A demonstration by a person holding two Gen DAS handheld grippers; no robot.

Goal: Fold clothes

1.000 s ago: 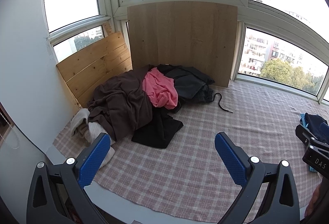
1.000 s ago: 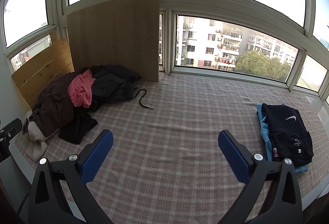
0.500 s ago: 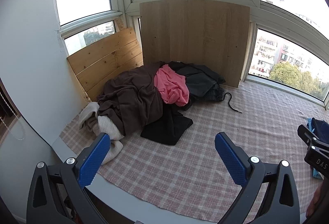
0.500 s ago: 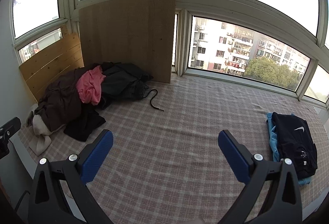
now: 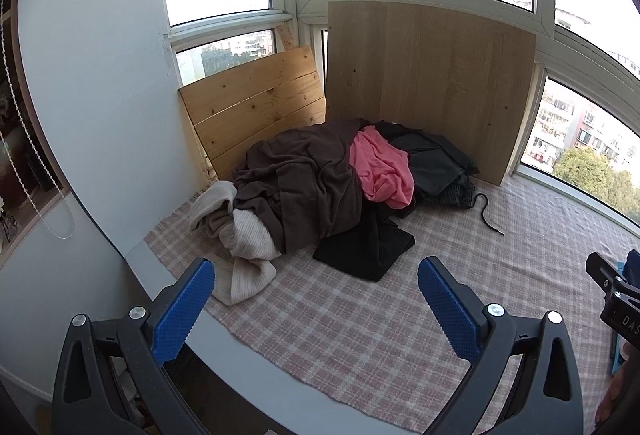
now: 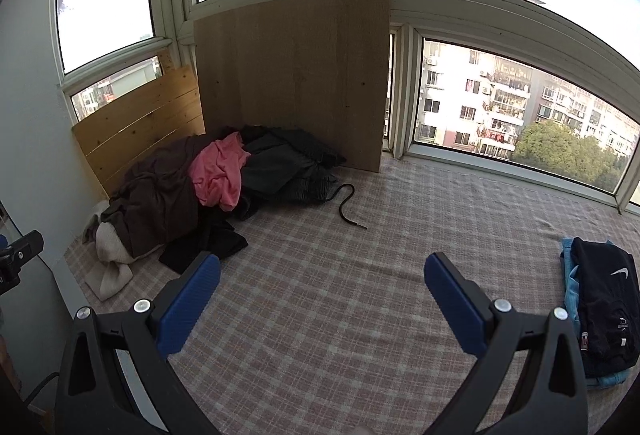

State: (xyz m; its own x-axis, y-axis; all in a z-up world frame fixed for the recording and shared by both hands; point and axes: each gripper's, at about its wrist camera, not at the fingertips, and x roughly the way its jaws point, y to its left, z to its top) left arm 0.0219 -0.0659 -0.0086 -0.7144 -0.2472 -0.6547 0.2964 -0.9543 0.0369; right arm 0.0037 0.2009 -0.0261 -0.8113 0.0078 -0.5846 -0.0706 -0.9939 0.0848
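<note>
In the left wrist view, the left gripper is held spread wide and empty above the checked cloth; a loose heap of clothes is seen in the far corner, a brown garment, a pink top and a cream knit tangled together, none folded. In the right wrist view, the right gripper is likewise spread with nothing gripped; a folded stack lies at the right edge, dark piece over blue; the heap is judged as what remains.
</note>
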